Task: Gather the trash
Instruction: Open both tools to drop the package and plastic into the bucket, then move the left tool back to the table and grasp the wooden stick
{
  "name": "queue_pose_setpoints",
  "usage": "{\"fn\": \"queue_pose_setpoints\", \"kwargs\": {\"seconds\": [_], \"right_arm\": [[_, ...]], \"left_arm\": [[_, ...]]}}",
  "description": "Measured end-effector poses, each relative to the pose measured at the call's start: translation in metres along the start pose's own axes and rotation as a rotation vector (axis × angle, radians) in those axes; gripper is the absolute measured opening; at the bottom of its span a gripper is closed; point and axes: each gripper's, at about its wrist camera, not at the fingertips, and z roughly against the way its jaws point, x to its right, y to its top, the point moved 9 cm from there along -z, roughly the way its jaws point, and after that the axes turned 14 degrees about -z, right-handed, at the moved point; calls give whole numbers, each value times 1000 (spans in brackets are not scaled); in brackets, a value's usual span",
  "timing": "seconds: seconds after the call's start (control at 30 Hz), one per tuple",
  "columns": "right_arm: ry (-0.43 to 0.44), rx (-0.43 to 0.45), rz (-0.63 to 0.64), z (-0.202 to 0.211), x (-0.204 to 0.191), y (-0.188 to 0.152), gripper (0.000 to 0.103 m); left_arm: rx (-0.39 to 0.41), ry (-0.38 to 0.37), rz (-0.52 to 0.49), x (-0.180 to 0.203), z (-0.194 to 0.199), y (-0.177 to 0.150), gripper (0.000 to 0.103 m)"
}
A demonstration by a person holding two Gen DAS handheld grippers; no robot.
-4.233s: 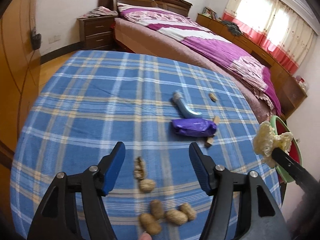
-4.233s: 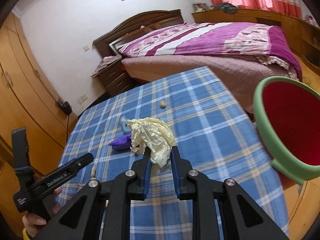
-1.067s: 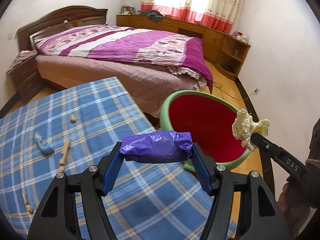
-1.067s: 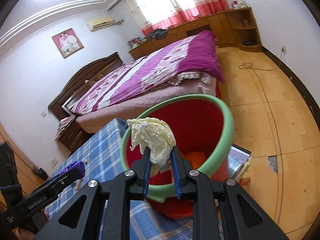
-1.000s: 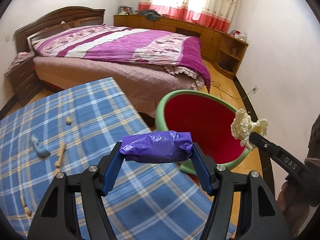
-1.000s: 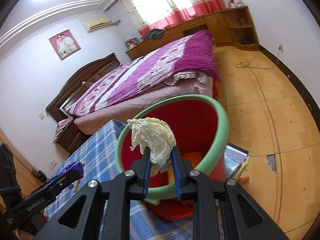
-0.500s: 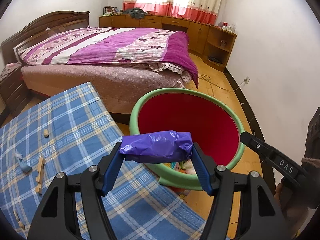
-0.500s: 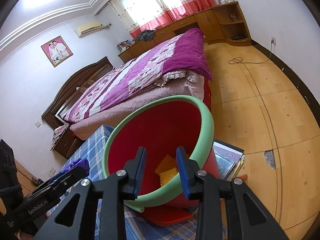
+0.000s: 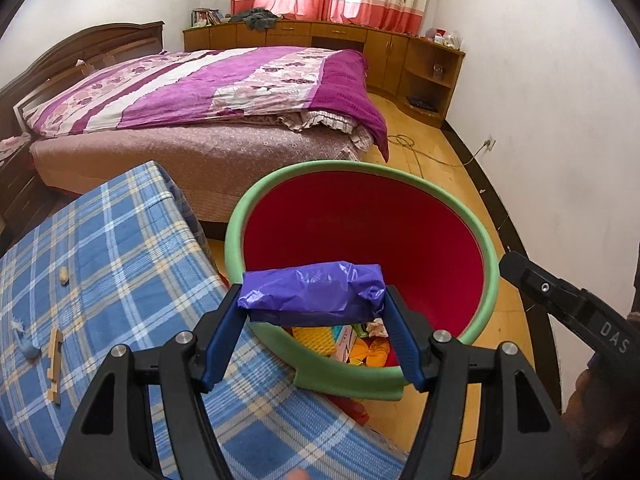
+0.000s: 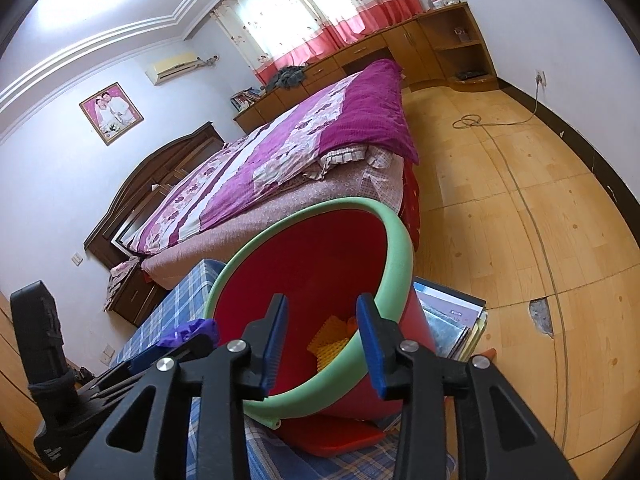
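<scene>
1. Left of the bin point(image 9: 234, 236), on the plaid tablecloth point(image 9: 120, 248), several bits are not yet collected: a pale blue scrap point(image 9: 24, 340), a wooden stick point(image 9: 55, 360) beside it, and a small nut shell point(image 9: 63, 275) further back, all well apart from the bin.
2. Just over the bin's near rim, the left gripper point(image 9: 314, 312) pinches a purple bag point(image 9: 314, 292) endwise, both blue pads pressed against its ends. The bag hangs above the opening but has not been let go, so this piece is close to done, by my reading.
3. Inside the bin, colourful wrappers point(image 9: 352, 344) and a crumpled tissue point(image 9: 376, 326) already lie at the bottom, so part of the collecting is finished.
4. Right of the bin's middle, the right gripper point(image 10: 322, 336) points into the red interior, its jaws opening with nothing between them; its load appears delivered.
5. What remains, as I judge it: drop the bag, then go back for the table scraps left of the bin.
</scene>
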Motion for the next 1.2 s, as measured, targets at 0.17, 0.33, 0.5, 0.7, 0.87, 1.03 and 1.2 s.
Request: {"fn": "queue_pose_setpoints", "kwargs": {"seconds": [0.17,0.33,0.5,0.7,0.87,1.03,1.2], "right_arm": [[-4,-4,-12,-2,6,0,39],[-4,-10,-16,-3,6,-2,39],[-4,-5,-5,-3,4,-3,41],[2,-12,11,0,-4,-10,46],[12,-21,31,3,-13,-17,50],[16,-32,54,4,-23,-22,55],[16,-45,74,3,-30,-30,59]], "left_arm": [[7,12,-3,2,-4,3,73],[12,12,-4,3,-4,3,75],[23,7,6,1,4,1,75],[29,14,40,-11,18,-7,75],[27,29,87,-30,30,-16,75],[26,57,124,-53,40,-27,75],[15,93,178,-78,48,-43,75]]}}
